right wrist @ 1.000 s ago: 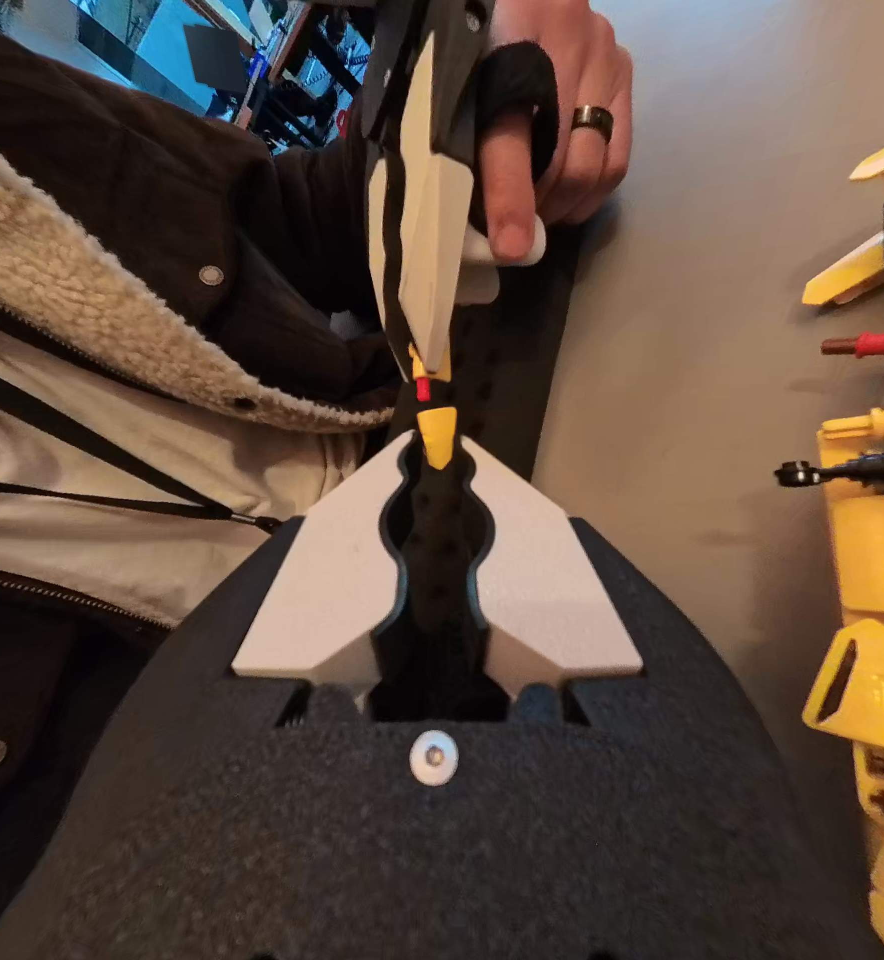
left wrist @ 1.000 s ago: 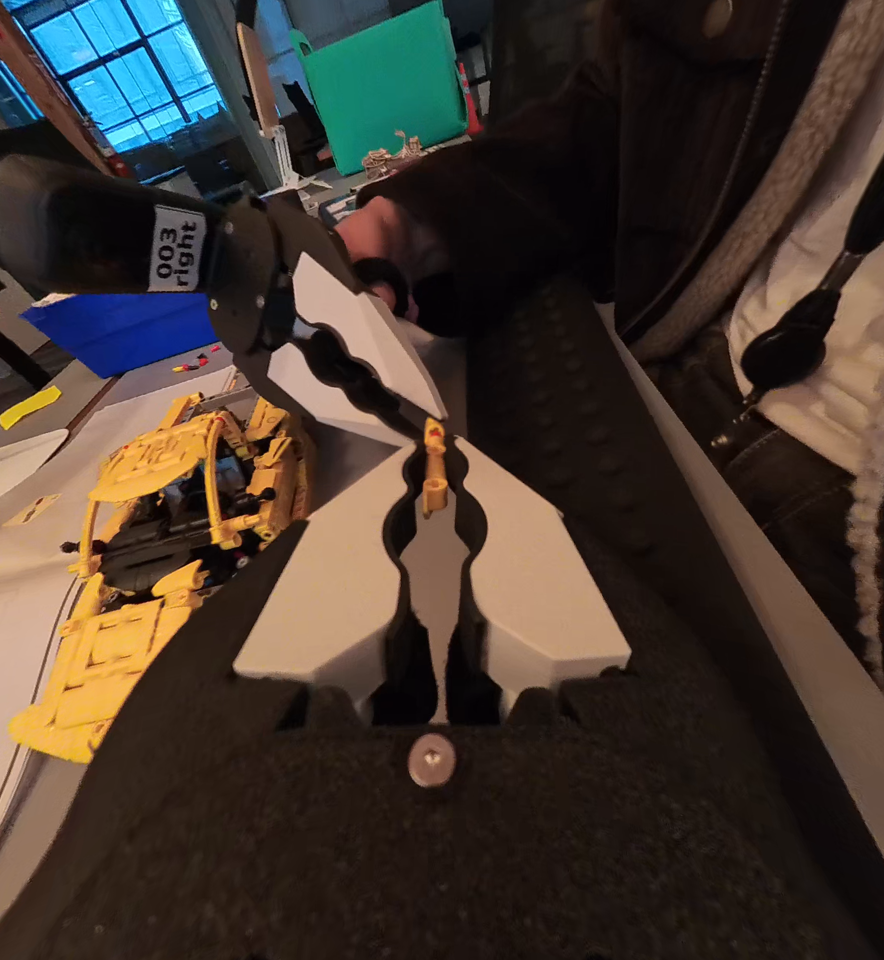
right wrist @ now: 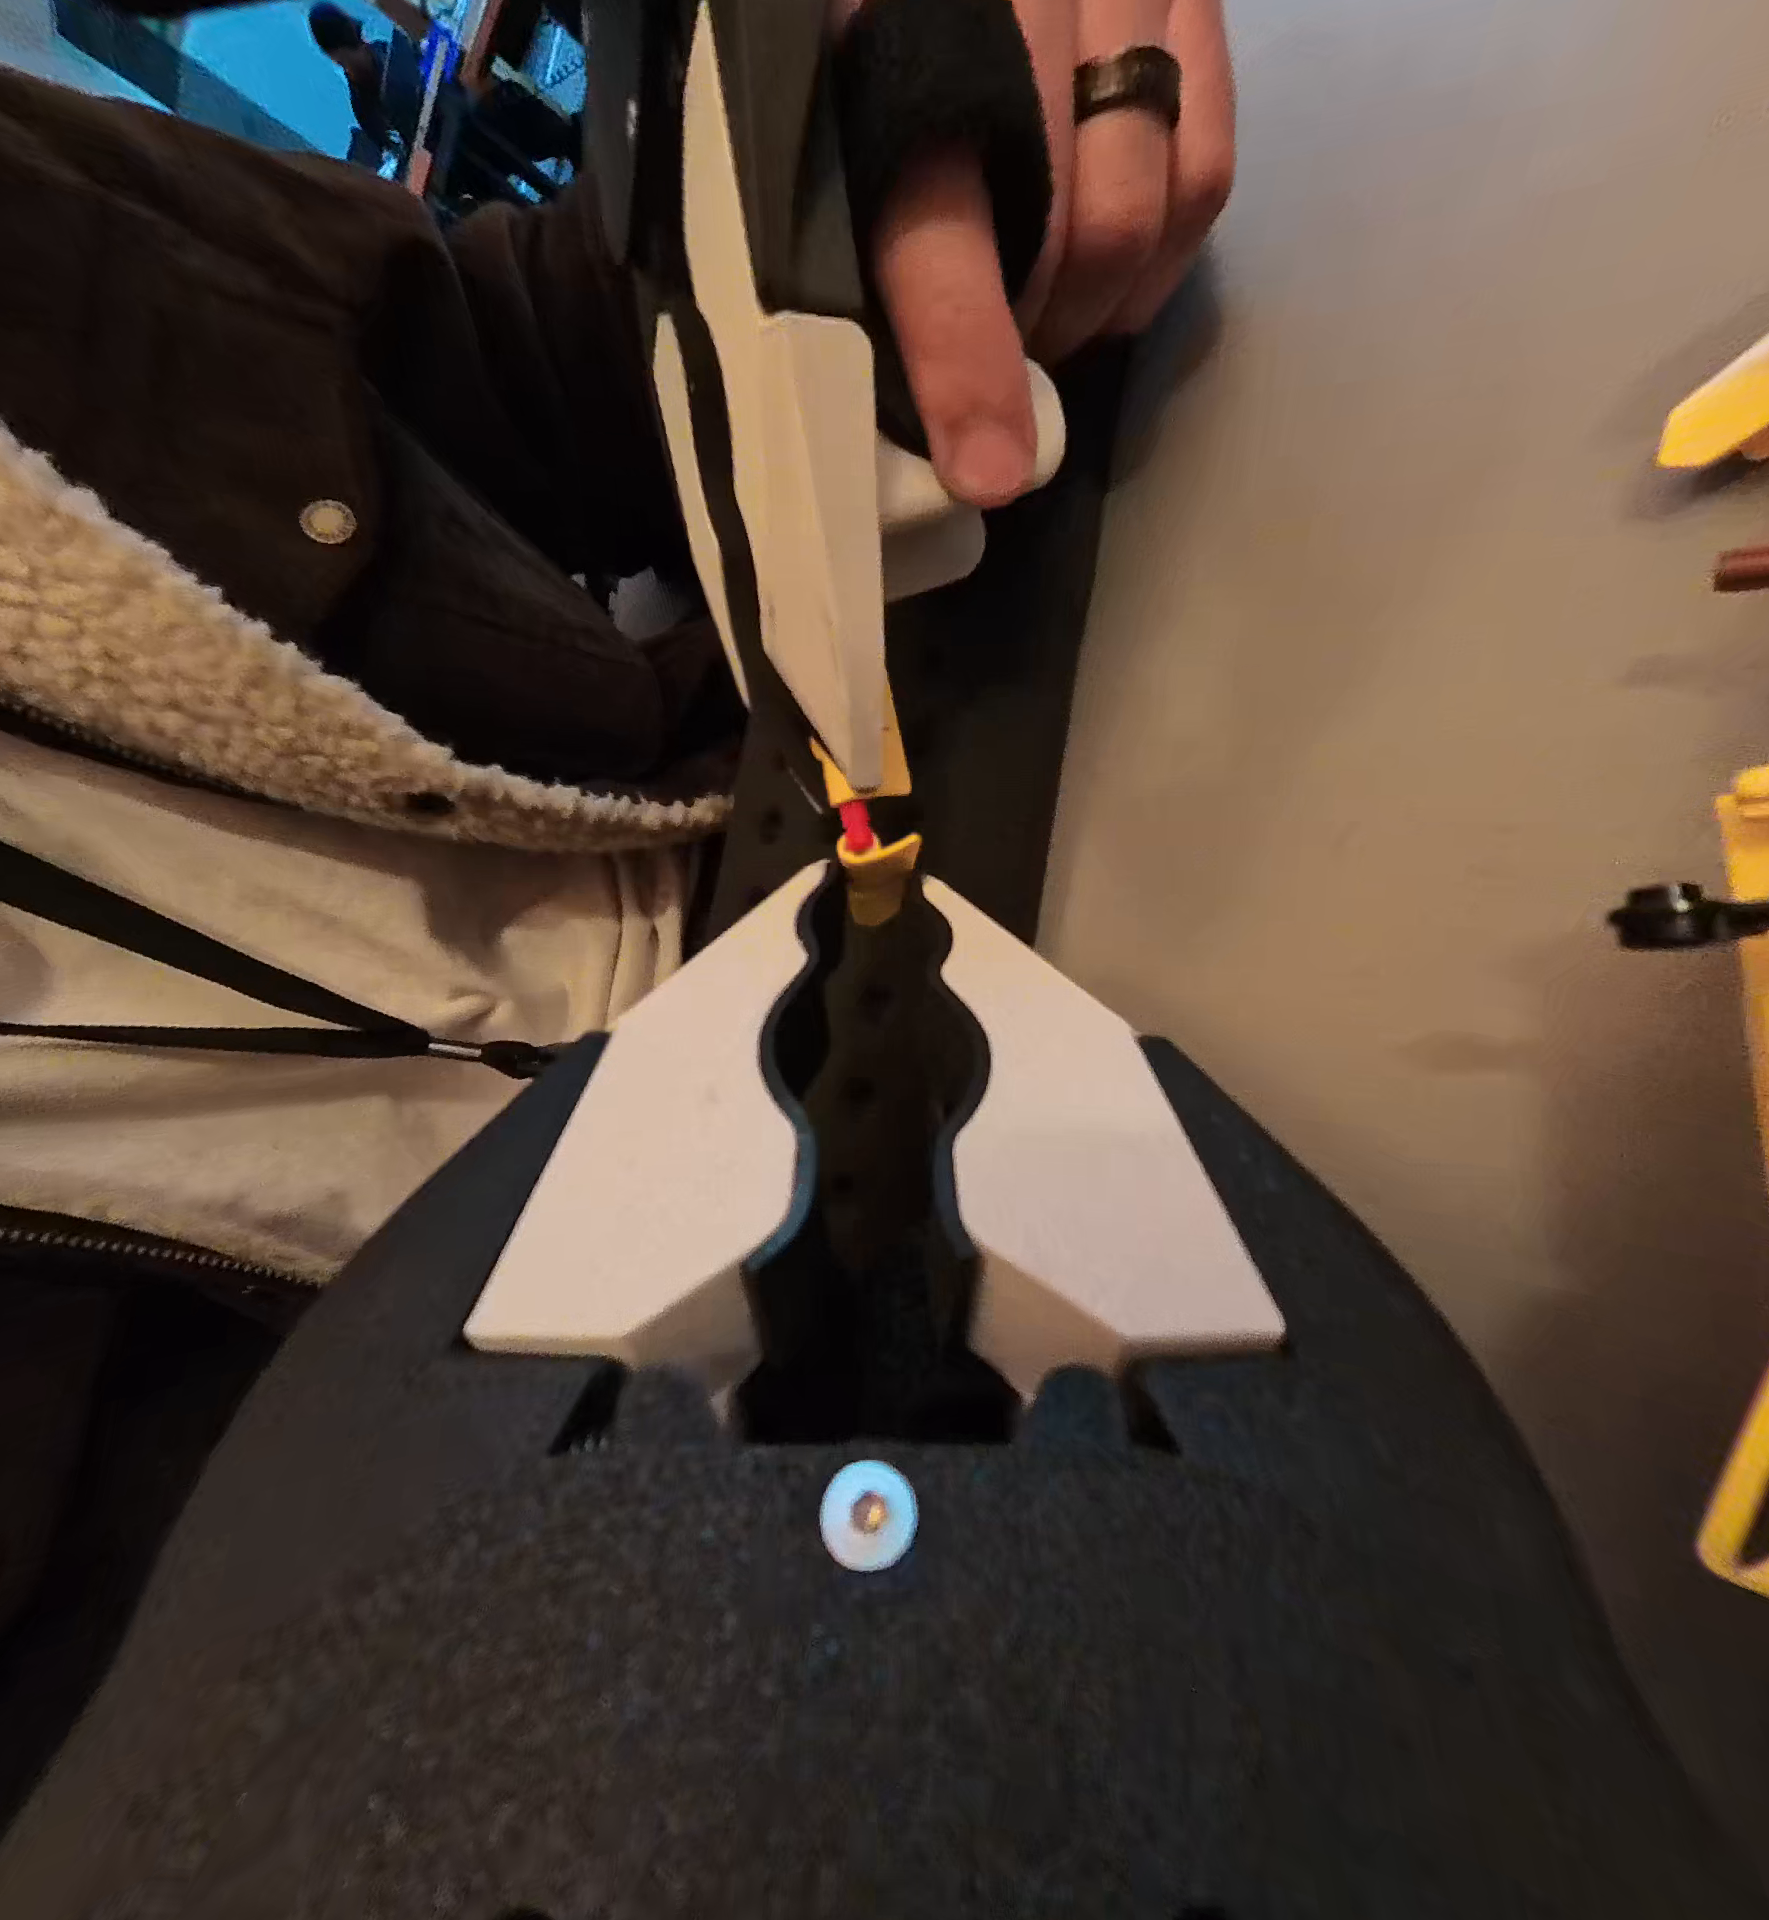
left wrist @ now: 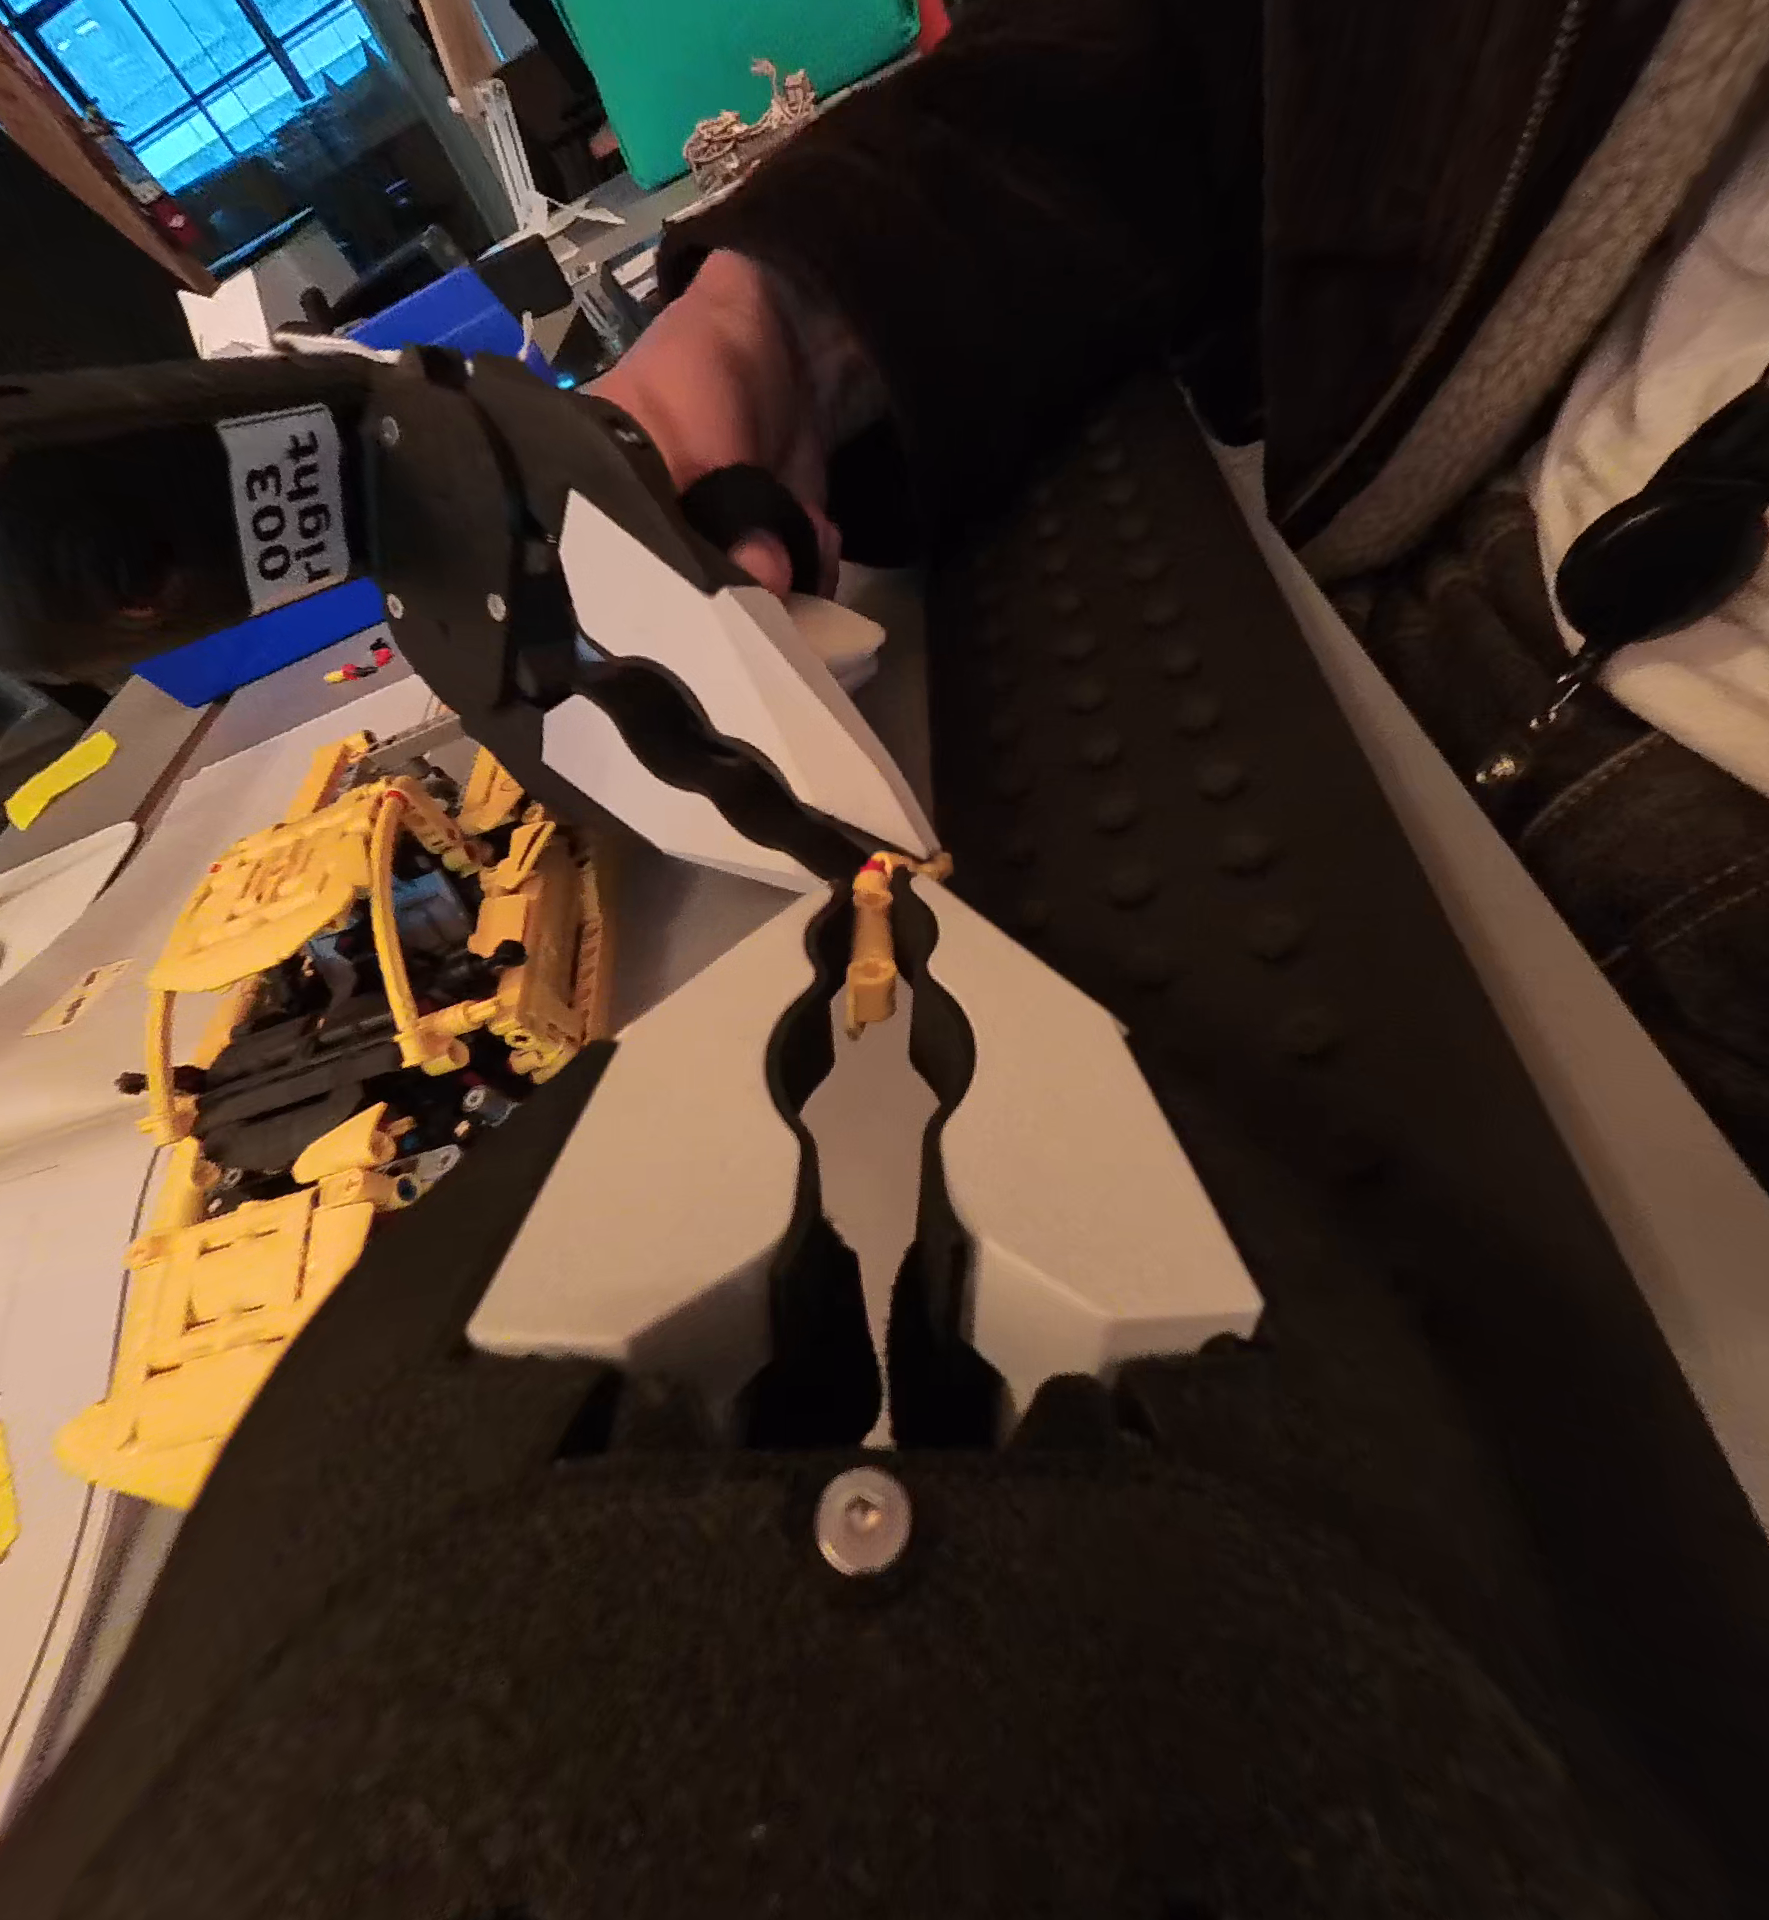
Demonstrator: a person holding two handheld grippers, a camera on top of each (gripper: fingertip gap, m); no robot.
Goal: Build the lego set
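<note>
Above the mat (left wrist: 1119,727), my left gripper (left wrist: 875,904) pinches a yellow beam (left wrist: 872,961); my right gripper (right wrist: 875,883) clamps a yellow connector (right wrist: 872,878) meeting its red pin (right wrist: 856,826). Light, rigid, slippery pieces: I judge gripping near the joint safest.

A grey table (left wrist: 714,914) is carrying a yellow lego car (left wrist: 340,1039) mid-surface and a black studded strip (left wrist: 1171,831) along its near edge.
</note>
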